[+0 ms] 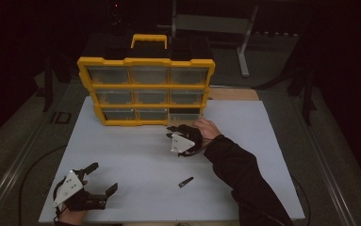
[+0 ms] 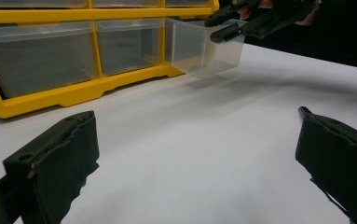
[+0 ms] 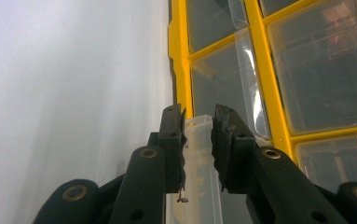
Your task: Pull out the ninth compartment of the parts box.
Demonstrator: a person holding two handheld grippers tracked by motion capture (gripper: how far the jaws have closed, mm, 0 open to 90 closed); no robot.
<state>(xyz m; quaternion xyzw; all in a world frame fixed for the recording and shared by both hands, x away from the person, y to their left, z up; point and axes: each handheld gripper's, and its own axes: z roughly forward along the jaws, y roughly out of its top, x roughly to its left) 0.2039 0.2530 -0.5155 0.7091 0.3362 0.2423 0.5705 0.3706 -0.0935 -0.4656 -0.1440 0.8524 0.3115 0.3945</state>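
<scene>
A yellow organizer (image 1: 145,89) with clear drawers stands at the far side of the white board. Its bottom right drawer (image 2: 199,46) is pulled partway out. My right gripper (image 1: 173,132) is shut on that drawer's front wall (image 3: 198,135), one pad on each side of the thin clear plastic. From the left gripper view, the right gripper (image 2: 227,25) grips the drawer's front top edge. My left gripper (image 1: 100,178) rests open at the near left corner of the board, its jaws spread wide (image 2: 195,158) over bare white surface with nothing between them.
A small dark flat piece (image 1: 185,181) lies on the board (image 1: 135,160) near the front, right of centre. The person's dark sleeve (image 1: 244,179) crosses the right front part of the board. Metal stands (image 1: 244,42) rise behind the organizer.
</scene>
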